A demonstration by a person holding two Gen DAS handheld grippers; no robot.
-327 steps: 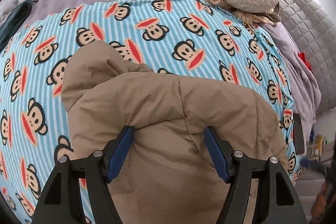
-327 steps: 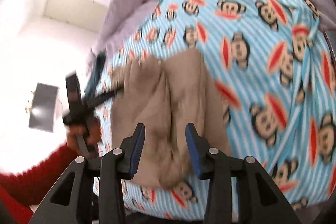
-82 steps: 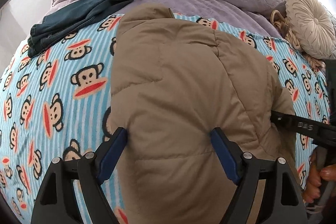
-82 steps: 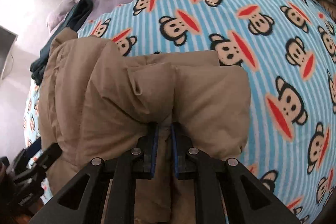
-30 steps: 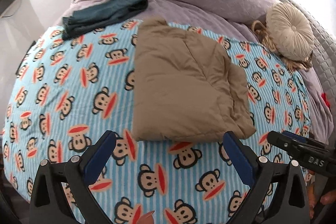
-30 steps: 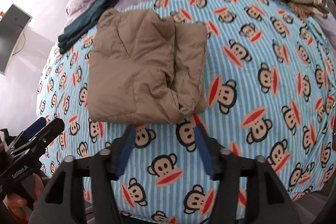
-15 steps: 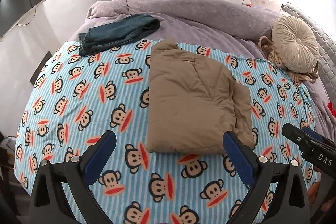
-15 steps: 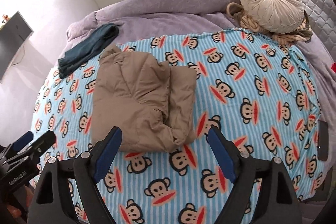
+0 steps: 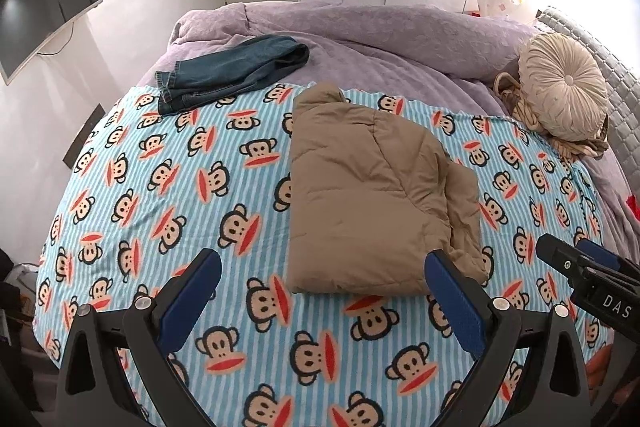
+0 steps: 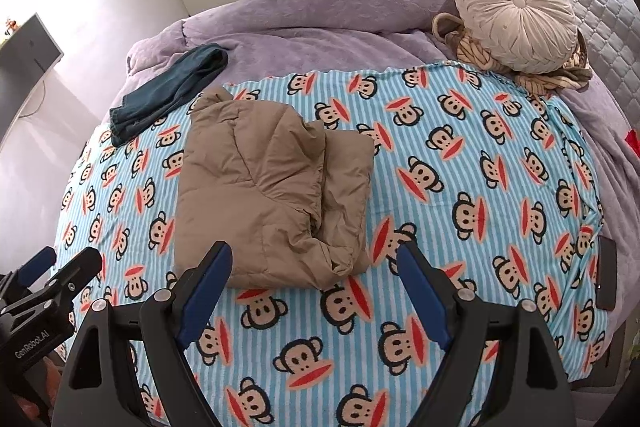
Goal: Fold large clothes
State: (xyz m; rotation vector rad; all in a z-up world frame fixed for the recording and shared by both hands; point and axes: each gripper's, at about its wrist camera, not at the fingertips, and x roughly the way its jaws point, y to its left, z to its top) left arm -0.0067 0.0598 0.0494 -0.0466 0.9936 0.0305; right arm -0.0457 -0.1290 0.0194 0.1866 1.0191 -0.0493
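A tan padded jacket (image 9: 372,195) lies folded into a rough rectangle on the blue striped monkey-print blanket (image 9: 168,187); it also shows in the right wrist view (image 10: 264,195). My left gripper (image 9: 320,291) is wide open and empty, held back above the blanket's near edge, just short of the jacket. My right gripper (image 10: 316,275) is wide open and empty, likewise near the jacket's near edge. Each gripper shows at the edge of the other's view.
Folded dark jeans (image 9: 232,71) lie at the far left on a purple quilt (image 9: 380,27). A round beige cushion (image 9: 564,95) sits at the far right over a knotted rope item. A dark phone (image 10: 606,279) lies at the blanket's right edge. A wall screen (image 9: 48,3) hangs left.
Both grippers have pulled back and up from the folded jacket, so more of the bed and room shows. The right gripper let go of the jacket and opened wide.
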